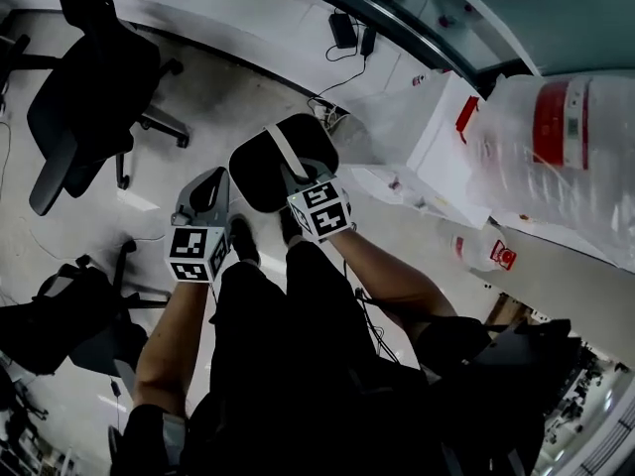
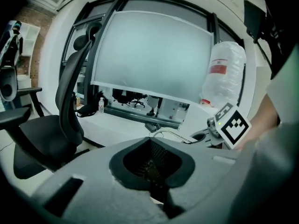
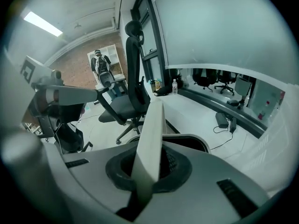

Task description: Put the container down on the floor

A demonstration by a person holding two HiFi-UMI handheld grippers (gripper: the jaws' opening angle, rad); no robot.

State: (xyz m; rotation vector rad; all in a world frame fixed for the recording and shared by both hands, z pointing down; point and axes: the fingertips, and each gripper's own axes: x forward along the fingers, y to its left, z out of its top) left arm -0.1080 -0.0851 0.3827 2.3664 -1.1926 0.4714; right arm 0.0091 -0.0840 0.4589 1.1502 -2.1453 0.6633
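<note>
Right gripper view — right tool (image 3: 148,169) pinching pale handle (image 3: 152,134) of container (image 1: 253,181), left tool (image 2: 152,164) pressed together — empty.

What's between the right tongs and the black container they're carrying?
Only a white handle: the right tongs are shut on it, and it runs on to the container rim. The right gripper view shows this clearly.

The round container (image 1: 258,177) is black, its strap handle (image 1: 282,152) pale grey, the white cube (image 1: 319,209) patterned with black squares.
</note>
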